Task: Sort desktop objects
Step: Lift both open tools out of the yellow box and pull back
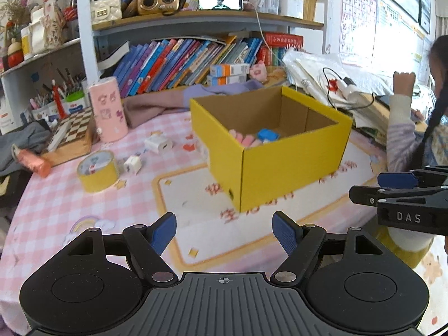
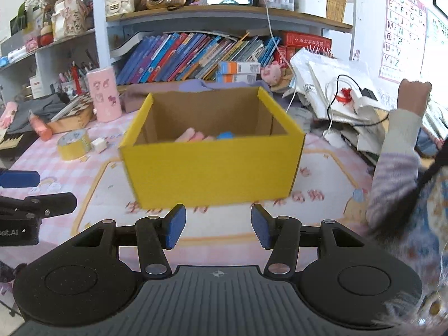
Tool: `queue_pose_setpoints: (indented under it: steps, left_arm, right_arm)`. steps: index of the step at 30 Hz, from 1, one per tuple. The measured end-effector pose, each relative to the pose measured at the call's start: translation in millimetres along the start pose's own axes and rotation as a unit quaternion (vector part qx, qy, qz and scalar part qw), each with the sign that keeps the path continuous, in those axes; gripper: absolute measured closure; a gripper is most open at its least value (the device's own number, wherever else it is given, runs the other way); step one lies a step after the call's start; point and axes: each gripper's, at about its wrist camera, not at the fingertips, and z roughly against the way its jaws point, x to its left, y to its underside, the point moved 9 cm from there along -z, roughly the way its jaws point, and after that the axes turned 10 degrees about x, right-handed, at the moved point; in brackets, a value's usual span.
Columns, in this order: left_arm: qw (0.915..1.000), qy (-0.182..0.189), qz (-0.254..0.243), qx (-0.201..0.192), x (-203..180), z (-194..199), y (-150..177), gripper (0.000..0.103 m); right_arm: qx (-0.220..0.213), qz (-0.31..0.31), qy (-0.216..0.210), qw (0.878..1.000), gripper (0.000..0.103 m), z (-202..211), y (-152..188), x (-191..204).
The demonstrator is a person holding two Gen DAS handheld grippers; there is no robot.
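While both grippers hung over the pink checked cloth [image 1: 56, 204] with nothing between their pads, the sort stood between picks. The left gripper [image 1: 224, 235] had its jaws well apart and empty; the right gripper [image 2: 217, 228] had its jaws apart too, narrower, and just as empty. The yellow box [image 2: 210, 168] sat mid-table, directly ahead of the right gripper and ahead and to the right of the left one. It already held some pink pieces [image 2: 193, 135] and a blue piece [image 2: 224, 135] — so part of the job looked done.

Loose things lay left of the box: a tape roll [image 1: 98, 170], a small white cube [image 1: 132, 164] just beside it, and a white plug [image 1: 158, 142] a little farther back. A pink cylinder [image 1: 109, 109] stood upright behind them, near a chessboard [image 1: 74, 128].

The next move, as I judged it, belonged to the left gripper — the nearer one to those leftovers. It would need to swing left, drop over the cube or plug, close squarely, then carry it over the box's rim. A child's arm [image 2: 400, 128] rested at the right edge, well apart from the box, but worth watching.
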Motion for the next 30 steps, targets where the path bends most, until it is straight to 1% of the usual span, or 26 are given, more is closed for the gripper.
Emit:
queue_pose_setpoints:
  steps: [7, 14, 20, 23, 30]
  left_arm:
    - [0.9999, 0.005, 0.000, 0.014, 15.7, 16.7, 32.4, 0.025]
    - [0.9996, 0.003, -0.001, 0.028, 34.2, 27.4, 56.6, 0.025]
    - [0.9988, 0.004, 0.005, 0.048, 52.8, 33.4, 76.1, 0.024]
    - [0.9990, -0.005, 0.011, 0.043, 63.6, 41.7, 82.1, 0.024]
    - [0.9969, -0.035, 0.061, 0.034, 100.7, 54.6, 93.2, 0.024]
  right_arm:
    - [0.013, -0.010, 0.000, 1.000, 0.053, 17.0, 32.5, 28.5]
    - [0.031, -0.015, -0.014, 0.999, 0.052, 22.3, 55.0, 60.7]
    - [0.049, -0.004, -0.041, 0.998, 0.050, 16.9, 63.5, 92.1]
    - [0.054, 0.008, -0.061, 0.997, 0.050, 14.1, 63.7, 110.1]
    - [0.045, 0.057, -0.090, 0.993, 0.050, 15.5, 56.4, 151.2]
